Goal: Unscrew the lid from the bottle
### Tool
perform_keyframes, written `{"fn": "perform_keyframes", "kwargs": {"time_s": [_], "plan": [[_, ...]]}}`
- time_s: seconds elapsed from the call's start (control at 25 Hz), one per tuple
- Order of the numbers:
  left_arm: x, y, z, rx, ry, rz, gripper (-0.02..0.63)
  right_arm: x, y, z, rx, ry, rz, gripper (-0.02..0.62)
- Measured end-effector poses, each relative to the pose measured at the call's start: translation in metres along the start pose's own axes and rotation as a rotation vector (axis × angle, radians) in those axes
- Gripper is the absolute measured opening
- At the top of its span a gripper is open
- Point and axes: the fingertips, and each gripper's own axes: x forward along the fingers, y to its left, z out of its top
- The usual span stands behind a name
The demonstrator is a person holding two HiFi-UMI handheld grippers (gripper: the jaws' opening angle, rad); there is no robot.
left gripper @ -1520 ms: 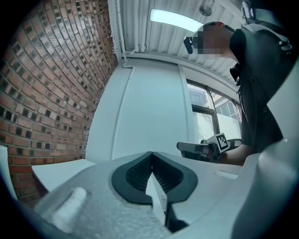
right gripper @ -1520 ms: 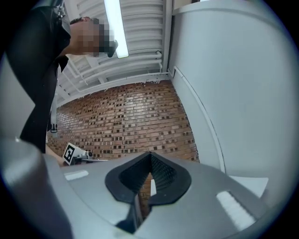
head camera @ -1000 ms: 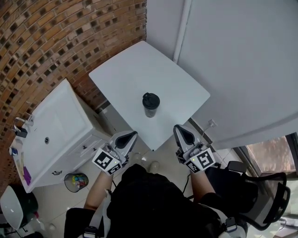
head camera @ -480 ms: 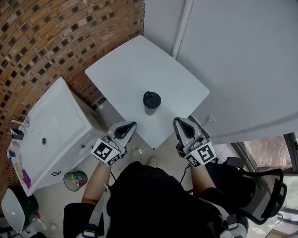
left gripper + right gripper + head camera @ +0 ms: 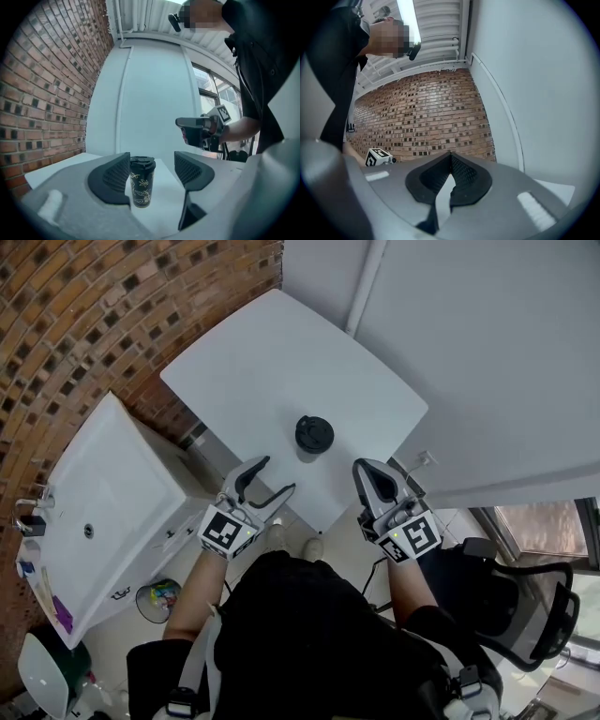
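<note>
Jaws of the left tool [image 5: 277, 474], pressed together a second ago, have just been opening and now stand wide, gripping nothing. Ahead of them, untouched, the black bottle [image 5: 141, 190] stands on the white desk [image 5: 272, 362] with its lid [image 5: 142, 163] on. The right tool [image 5: 364, 468] is closed and empty, nearer the desk edge than before.

The person is holding both arms forward, the left forearm [image 5: 192, 610] and the right forearm [image 5: 411, 589] reaching out side by side. The left tongs [image 5: 272, 476] are pointing level; their jaws have just been opening and are standing wide apart, the pads [image 5: 115, 174] pressing on nothing. The right tongs [image 5: 364, 470] are also pointing level, their jaws sitting tight together, gripping nothing.
</note>
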Motion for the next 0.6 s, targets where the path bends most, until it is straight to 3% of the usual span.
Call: {"fn": "perform_keyframes", "kwargs": {"time_s": [0.16, 0.32, 0.48, 0.6], "plan": [[0.023, 0.006, -0.022, 0.032, 0.034, -0.064, 0.382, 0.006, -0.010, -0.008, 0.004, -0.007, -0.056, 0.006], [0.047, 0.014, -0.058, -0.024, 0.121, -0.103, 0.396, 0.011, -0.020, -0.024, 0.021, 0.007, -0.081, 0.006], [0.073, 0.032, -0.095, -0.064, 0.188, -0.052, 0.400, 0.014, -0.033, -0.046, 0.056, 0.034, -0.092, 0.006], [0.090, 0.032, -0.124, -0.067, 0.243, -0.070, 0.402, 0.013, -0.042, -0.060, 0.089, 0.061, -0.096, 0.006]]}}
